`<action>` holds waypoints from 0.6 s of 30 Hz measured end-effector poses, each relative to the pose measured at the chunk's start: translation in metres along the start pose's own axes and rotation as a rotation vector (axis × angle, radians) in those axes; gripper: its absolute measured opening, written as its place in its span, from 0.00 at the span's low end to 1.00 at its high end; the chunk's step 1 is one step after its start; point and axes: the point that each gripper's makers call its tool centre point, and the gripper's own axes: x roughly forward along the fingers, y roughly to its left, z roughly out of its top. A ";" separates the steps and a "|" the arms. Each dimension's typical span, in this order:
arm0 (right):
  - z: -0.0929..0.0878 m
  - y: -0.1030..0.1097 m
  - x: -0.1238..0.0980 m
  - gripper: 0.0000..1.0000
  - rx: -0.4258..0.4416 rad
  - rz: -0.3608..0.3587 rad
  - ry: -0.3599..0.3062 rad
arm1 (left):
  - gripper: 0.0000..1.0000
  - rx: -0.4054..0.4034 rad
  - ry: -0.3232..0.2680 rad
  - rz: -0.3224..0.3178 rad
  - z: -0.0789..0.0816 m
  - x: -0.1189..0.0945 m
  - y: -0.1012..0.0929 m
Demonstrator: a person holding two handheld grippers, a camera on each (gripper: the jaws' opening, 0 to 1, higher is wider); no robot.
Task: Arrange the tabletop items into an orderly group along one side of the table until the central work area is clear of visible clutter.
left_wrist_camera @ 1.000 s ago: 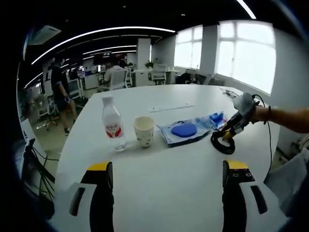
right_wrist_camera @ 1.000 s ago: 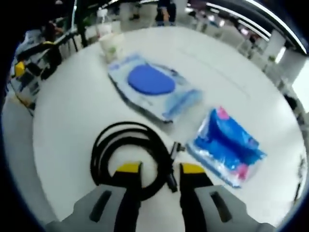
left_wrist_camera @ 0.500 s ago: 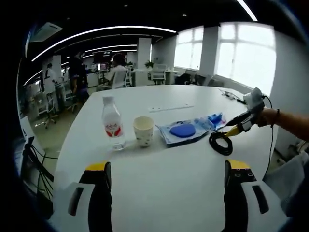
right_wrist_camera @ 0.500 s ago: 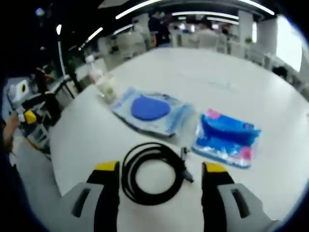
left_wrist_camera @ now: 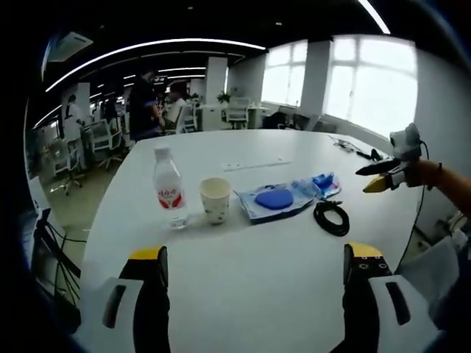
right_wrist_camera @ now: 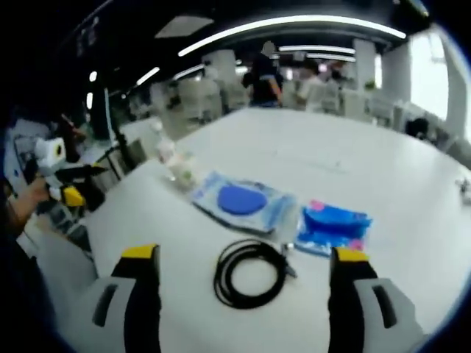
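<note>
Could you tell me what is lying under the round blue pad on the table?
The round blue pad lies on or inside a clear blue-tinted plastic packet, which rests flat on the white table. Whatever is beneath the packet is covered.

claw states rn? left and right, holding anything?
Left claw: open, holding nothing.
Right claw: open, holding nothing; coiled black cable lies on the table between its jaws, untouched.

Black cable coil (right_wrist_camera: pixel 250 273); blue pouch (right_wrist_camera: pixel 331 226); bottle (left_wrist_camera: pixel 169 189) w/ red label; white table (left_wrist_camera: pixel 257 265).
</note>
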 end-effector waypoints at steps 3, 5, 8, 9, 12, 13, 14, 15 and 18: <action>0.007 0.006 -0.013 0.97 -0.004 -0.012 -0.024 | 1.00 0.000 0.002 -0.003 0.000 -0.004 -0.001; 0.009 0.008 -0.019 0.99 0.007 -0.018 -0.035 | 1.00 -0.002 0.002 -0.007 0.000 -0.006 -0.001; 0.011 0.013 -0.029 1.00 0.008 -0.027 -0.046 | 1.00 -0.006 -0.002 -0.013 0.001 -0.010 -0.002; 0.011 0.015 -0.032 1.00 0.005 -0.029 -0.050 | 1.00 -0.007 -0.002 -0.015 0.001 -0.011 -0.002; 0.011 0.020 -0.040 1.00 0.005 -0.029 -0.056 | 1.00 -0.005 -0.006 -0.019 0.002 -0.016 -0.004; 0.011 0.022 -0.044 1.00 0.004 -0.030 -0.058 | 1.00 -0.005 -0.007 -0.022 0.002 -0.018 -0.005; 0.011 0.023 -0.046 1.00 0.004 -0.031 -0.060 | 1.00 -0.005 -0.007 -0.024 0.002 -0.019 -0.006; 0.012 0.025 -0.050 1.00 0.004 -0.032 -0.068 | 1.00 -0.003 -0.005 -0.026 0.002 -0.021 -0.007; 0.011 0.029 -0.057 1.00 0.006 -0.036 -0.078 | 1.00 0.000 -0.007 -0.030 0.002 -0.025 -0.009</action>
